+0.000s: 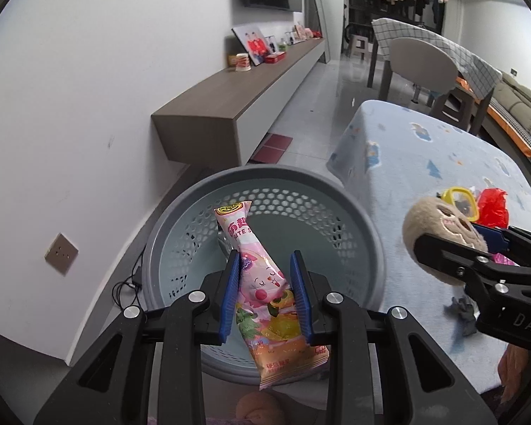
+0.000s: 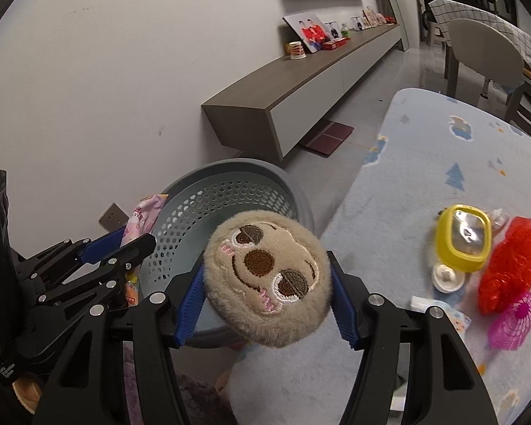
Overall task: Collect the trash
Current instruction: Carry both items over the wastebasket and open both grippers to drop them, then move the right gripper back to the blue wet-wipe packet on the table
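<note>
My left gripper (image 1: 265, 294) is shut on a pink snack wrapper (image 1: 265, 283) and holds it over the grey perforated trash basket (image 1: 336, 191). My right gripper (image 2: 269, 297) is shut on a round beige plush face (image 2: 265, 279) beside the basket (image 2: 230, 173), at the edge of the table. The right gripper and plush (image 1: 439, 233) show at the right of the left wrist view. The left gripper with the wrapper (image 2: 145, 216) shows at the left of the right wrist view.
On the light blue tablecloth (image 2: 424, 177) lie a yellow-rimmed container (image 2: 463, 241), a white lid (image 2: 447, 276), red netting (image 2: 509, 269), pink netting (image 2: 513, 318) and a small wrapper (image 2: 453, 315). A low wall cabinet (image 1: 230, 106) runs behind the basket. Chairs (image 1: 421, 60) stand beyond the table.
</note>
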